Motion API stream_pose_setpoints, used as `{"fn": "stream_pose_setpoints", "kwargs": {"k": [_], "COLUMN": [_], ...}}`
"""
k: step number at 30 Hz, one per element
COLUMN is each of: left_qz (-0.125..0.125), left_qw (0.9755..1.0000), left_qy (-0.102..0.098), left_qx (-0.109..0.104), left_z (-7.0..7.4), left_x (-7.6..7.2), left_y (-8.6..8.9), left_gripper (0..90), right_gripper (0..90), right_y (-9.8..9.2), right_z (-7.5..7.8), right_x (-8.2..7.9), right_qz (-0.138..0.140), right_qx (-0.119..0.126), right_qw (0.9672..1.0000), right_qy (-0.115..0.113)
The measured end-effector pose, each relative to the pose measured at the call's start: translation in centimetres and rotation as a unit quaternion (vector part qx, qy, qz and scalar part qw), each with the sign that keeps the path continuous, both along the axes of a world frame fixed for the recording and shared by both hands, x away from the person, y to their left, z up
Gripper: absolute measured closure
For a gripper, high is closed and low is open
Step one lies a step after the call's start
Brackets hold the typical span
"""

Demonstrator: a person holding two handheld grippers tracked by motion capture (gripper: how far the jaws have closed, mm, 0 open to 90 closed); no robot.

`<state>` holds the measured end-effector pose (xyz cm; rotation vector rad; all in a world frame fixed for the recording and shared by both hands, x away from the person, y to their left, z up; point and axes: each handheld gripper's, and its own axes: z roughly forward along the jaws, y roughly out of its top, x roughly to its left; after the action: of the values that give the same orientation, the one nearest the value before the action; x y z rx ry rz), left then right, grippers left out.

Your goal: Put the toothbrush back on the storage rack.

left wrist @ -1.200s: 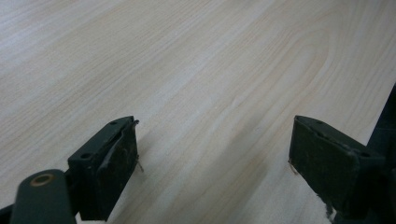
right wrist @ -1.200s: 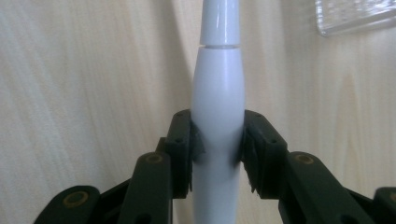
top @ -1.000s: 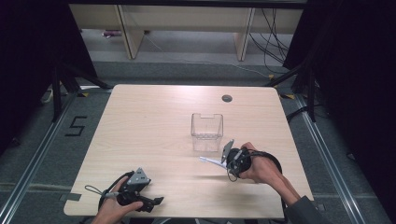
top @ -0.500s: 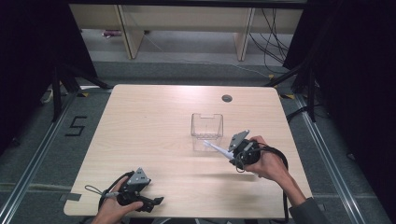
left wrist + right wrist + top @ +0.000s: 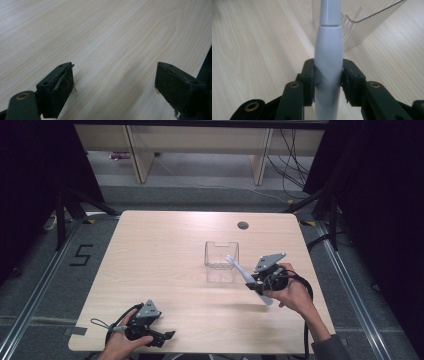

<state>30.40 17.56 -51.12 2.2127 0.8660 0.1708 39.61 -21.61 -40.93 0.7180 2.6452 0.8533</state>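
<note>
toothbrush (image 5: 243, 276) tip over clear bin (image 5: 220, 267) rim.

Toothbrush (image 5: 328, 57) runs off the right gripper view top and bottom, head and tail end cut; in the high view its head (image 5: 231, 260) is too small to make out bristles. Clear box (image 5: 359, 22) cut by top and right edges. Left gripper (image 5: 150, 332) partly hidden by hand (image 5: 120, 347), itself cut by the bottom edge.
</note>
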Motion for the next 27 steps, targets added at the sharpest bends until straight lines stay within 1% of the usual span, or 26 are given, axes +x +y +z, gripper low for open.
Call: {"fn": "stream_pose_setpoints", "kwargs": {"k": [1, 2, 3, 4, 5, 6, 7, 8, 9, 10, 11, 12, 13, 14, 15, 16, 17, 18, 19, 20, 23, 24, 25, 26, 27], "left_qz": [0.0, -0.001, -0.003, -0.002, -0.003, -0.004, -0.001, -0.002, 0.001, 0.0, -0.001, -0.001, -0.001, -0.001, -0.001, -0.002, -0.002, -0.001, -0.005, -0.002, -0.003, -0.002, 0.001, 0.001, 0.0], "left_qw": [1.0, 1.0, 1.0, 1.0, 1.0, 0.9999, 1.0, 1.0, 1.0, 1.0, 1.0, 1.0, 1.0, 1.0, 1.0, 1.0, 1.0, 1.0, 0.9999, 1.0, 0.9999, 1.0, 1.0, 1.0, 1.0], "left_qy": [0.0, -0.001, -0.003, -0.003, -0.003, -0.003, -0.003, -0.003, 0.0, -0.001, -0.001, -0.001, -0.001, -0.001, -0.001, -0.003, -0.003, -0.002, -0.003, -0.003, -0.003, -0.002, -0.001, -0.001, -0.001], "left_qx": [0.002, 0.004, 0.008, 0.008, 0.008, 0.01, 0.008, 0.008, -0.001, 0.002, 0.002, 0.001, 0.001, 0.001, 0.001, 0.009, 0.008, 0.004, 0.01, 0.008, 0.01, 0.007, -0.001, 0.0, 0.001], "left_z": [0.0, 0.1, 0.1, 0.1, 0.1, 0.1, 0.1, 0.1, 0.0, 0.1, 0.1, 0.1, 0.1, 0.1, 0.1, 0.1, 0.1, 0.1, 0.1, 0.1, 0.1, 0.1, 0.1, 0.1, 0.1], "left_x": [0.0, 0.0, 0.0, 0.0, 0.0, 0.1, 0.0, 0.1, 0.0, 0.0, 0.0, 0.0, 0.0, 0.0, 0.0, 0.1, 0.1, 0.0, 0.1, 0.1, 0.1, 0.0, 0.0, 0.0, 0.0], "left_y": [0.0, 0.0, 0.1, 0.1, 0.1, 0.1, 0.1, 0.1, 0.0, 0.0, 0.0, 0.0, 0.0, 0.0, 0.0, 0.1, 0.1, 0.0, 0.1, 0.1, 0.1, 0.1, 0.0, 0.0, 0.0], "left_gripper": [14.9, 14.9, 14.9, 14.9, 14.9, 14.9, 14.9, 14.9, 14.9, 14.9, 14.9, 14.9, 14.9, 14.9, 14.9, 14.9, 14.9, 14.9, 14.9, 14.8, 14.9, 14.9, 14.9, 14.9, 14.9], "right_gripper": [65.4, 65.3, 65.4, 65.3, 65.4, 65.3, 65.3, 65.3, 65.3, 65.3, 65.4, 65.4, 65.4, 65.4, 65.3, 65.4, 65.4, 65.3, 65.4, 65.4, 65.4, 65.4, 65.3, 65.4, 65.4], "right_y": [-0.1, -0.3, -0.3, -0.5, -0.4, -0.6, -0.6, -0.7, -0.8, -0.9, -1.0, -1.0, -1.0, -1.0, -1.0, -1.1, -1.1, -1.1, -1.2, -1.2, -1.2, -1.3, -1.3, -1.2, -1.2], "right_z": [0.1, 0.0, 0.1, 0.2, 0.2, 0.2, 0.3, 0.2, 0.2, 0.4, 0.4, 0.4, 0.4, 0.4, 0.5, 0.6, 0.7, 0.7, 0.8, 0.9, 1.0, 1.1, 1.2, 1.3, 1.4], "right_x": [0.0, 0.2, 0.2, 0.2, 0.1, 0.2, 0.1, 0.1, 0.2, 0.2, 0.2, 0.3, 0.3, 0.4, 0.4, 0.5, 0.5, 0.6, 0.5, 0.7, 0.9, 0.9, 1.0, 0.9, 1.0], "right_qz": [-0.005, 0.009, 0.009, 0.011, 0.002, 0.004, -0.003, -0.004, 0.002, 0.001, -0.009, -0.005, -0.01, -0.009, -0.008, -0.011, -0.011, -0.017, -0.021, -0.017, -0.016, -0.02, -0.02, -0.026, -0.024], "right_qx": [0.014, 0.018, 0.029, 0.033, 0.042, 0.042, 0.045, 0.05, 0.054, 0.056, 0.063, 0.068, 0.071, 0.077, 0.074, 0.079, 0.079, 0.085, 0.088, 0.089, 0.095, 0.099, 0.102, 0.103, 0.108], "right_qw": [0.9999, 0.9997, 0.9995, 0.9994, 0.9991, 0.999, 0.999, 0.9986, 0.9984, 0.9983, 0.998, 0.9975, 0.9974, 0.9969, 0.9972, 0.9967, 0.9967, 0.9961, 0.9959, 0.9957, 0.9951, 0.9946, 0.9942, 0.9941, 0.9935], "right_qy": [-0.001, -0.012, -0.01, -0.007, -0.007, -0.017, -0.009, -0.014, -0.015, -0.011, -0.009, -0.019, -0.009, -0.015, -0.012, -0.015, -0.015, -0.016, -0.008, -0.021, -0.021, -0.024, -0.028, -0.017, -0.026]}}
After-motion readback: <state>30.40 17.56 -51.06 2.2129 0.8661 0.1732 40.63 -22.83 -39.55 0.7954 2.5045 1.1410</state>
